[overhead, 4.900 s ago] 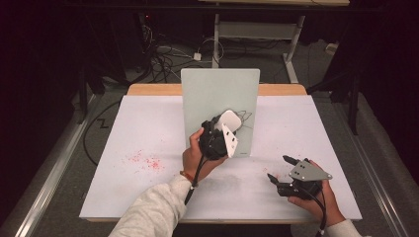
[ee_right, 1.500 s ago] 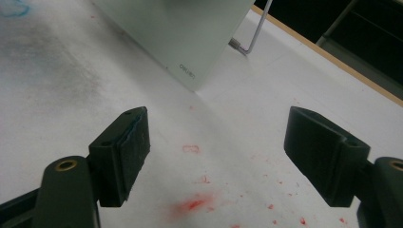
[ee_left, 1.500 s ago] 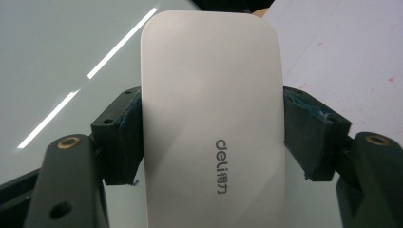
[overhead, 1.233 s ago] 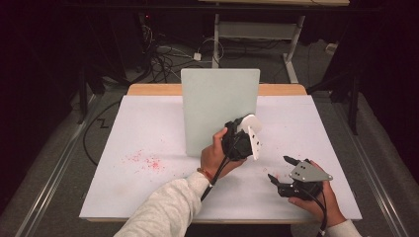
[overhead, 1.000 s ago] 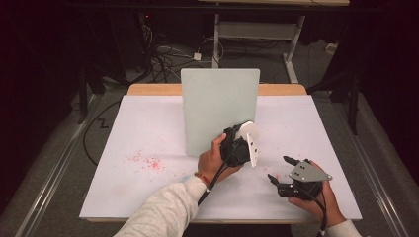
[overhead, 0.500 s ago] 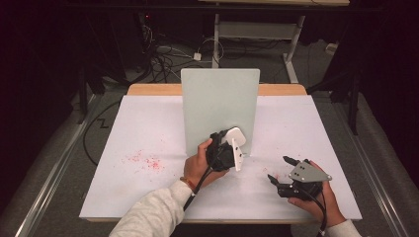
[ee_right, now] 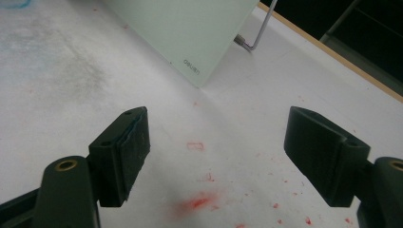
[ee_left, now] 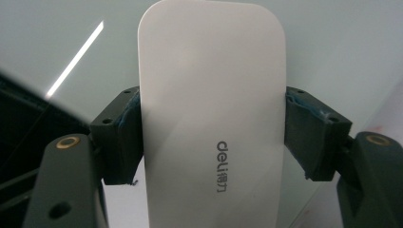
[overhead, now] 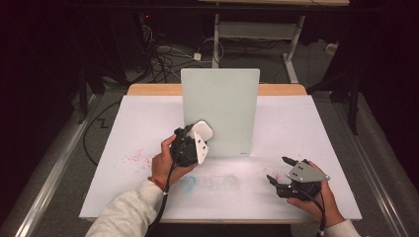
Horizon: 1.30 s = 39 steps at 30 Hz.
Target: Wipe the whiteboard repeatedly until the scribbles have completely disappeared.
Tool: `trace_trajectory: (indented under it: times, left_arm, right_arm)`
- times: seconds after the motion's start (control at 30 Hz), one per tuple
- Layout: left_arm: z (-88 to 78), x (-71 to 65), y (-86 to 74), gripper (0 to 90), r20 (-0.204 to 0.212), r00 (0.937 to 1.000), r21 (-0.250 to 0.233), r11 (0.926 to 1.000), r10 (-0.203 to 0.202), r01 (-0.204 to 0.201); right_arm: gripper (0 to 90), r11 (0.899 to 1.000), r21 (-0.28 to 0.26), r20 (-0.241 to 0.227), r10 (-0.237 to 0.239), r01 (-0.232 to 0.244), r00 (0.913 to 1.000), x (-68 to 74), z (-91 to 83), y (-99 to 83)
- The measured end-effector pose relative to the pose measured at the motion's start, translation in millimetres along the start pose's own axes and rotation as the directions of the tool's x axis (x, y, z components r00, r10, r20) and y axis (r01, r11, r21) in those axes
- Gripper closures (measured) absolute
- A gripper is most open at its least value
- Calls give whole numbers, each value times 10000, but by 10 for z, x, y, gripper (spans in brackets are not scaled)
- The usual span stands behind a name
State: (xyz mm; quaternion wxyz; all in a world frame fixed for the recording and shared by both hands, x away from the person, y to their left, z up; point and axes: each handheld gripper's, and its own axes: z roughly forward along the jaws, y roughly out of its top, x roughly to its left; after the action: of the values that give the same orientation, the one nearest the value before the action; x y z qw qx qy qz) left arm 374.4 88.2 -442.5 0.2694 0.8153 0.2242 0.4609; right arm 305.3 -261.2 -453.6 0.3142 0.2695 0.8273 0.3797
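Note:
A pale green glass board (overhead: 220,109) stands upright on the white table (overhead: 123,128), propped by a wire stand (ee_right: 256,33). My left gripper (overhead: 190,143) is shut on a white rounded eraser (overhead: 201,132) marked "deli" and holds it against the board's lower left face. In the left gripper view the eraser (ee_left: 211,118) sits clamped between both jaws, with the board (ee_left: 332,42) right behind it. My right gripper (overhead: 282,170) rests low at the table's front right, open, with nothing between its jaws; in its own view that gripper (ee_right: 216,161) hangs over bare table.
Red marker specks (overhead: 134,158) lie on the table at left, and more red stains (ee_right: 197,202) under the right gripper. A blue smudge (overhead: 189,182) and a grey smear (overhead: 222,180) mark the front middle. Cables and table legs fill the dark floor behind.
My left gripper has slid the eraser leftward across the board's lower face, from its right part to its left part. The right gripper has stayed put and open.

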Motion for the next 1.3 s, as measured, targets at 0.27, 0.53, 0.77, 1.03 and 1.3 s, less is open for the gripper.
trace_trajectory:
  times: [0.27, 0.53, 0.77, 1.03, 1.3]
  left_arm:
    - [-60, 160, -144, 281, -148, 9986, 113, 9986, -515, 516]
    - [-66, 182, -168, 283, -74, 9973, 113, 9973, -725, 726]
    - [-79, 194, -159, 284, -17, 9973, 79, 9973, -732, 732]
    - [-128, 236, -137, 288, 268, 9940, -133, 9942, -1062, 1066]
    - [-187, 267, -126, 288, 440, 9915, -310, 9918, -1228, 1242]
  right_arm:
    - [241, 10000, -5, -3, -24, 24, 10000, 3, -3, 1]
    - [241, 9999, -32, -34, -154, 154, 9999, -1, -3, 3]
    - [241, 10000, -11, -20, -88, 88, 10000, -3, 1, 3]
    - [241, 10000, -6, 72, 11, -11, 10000, -15, 0, 6]
    - [241, 10000, -51, 131, -27, 28, 9999, -20, -7, 5]
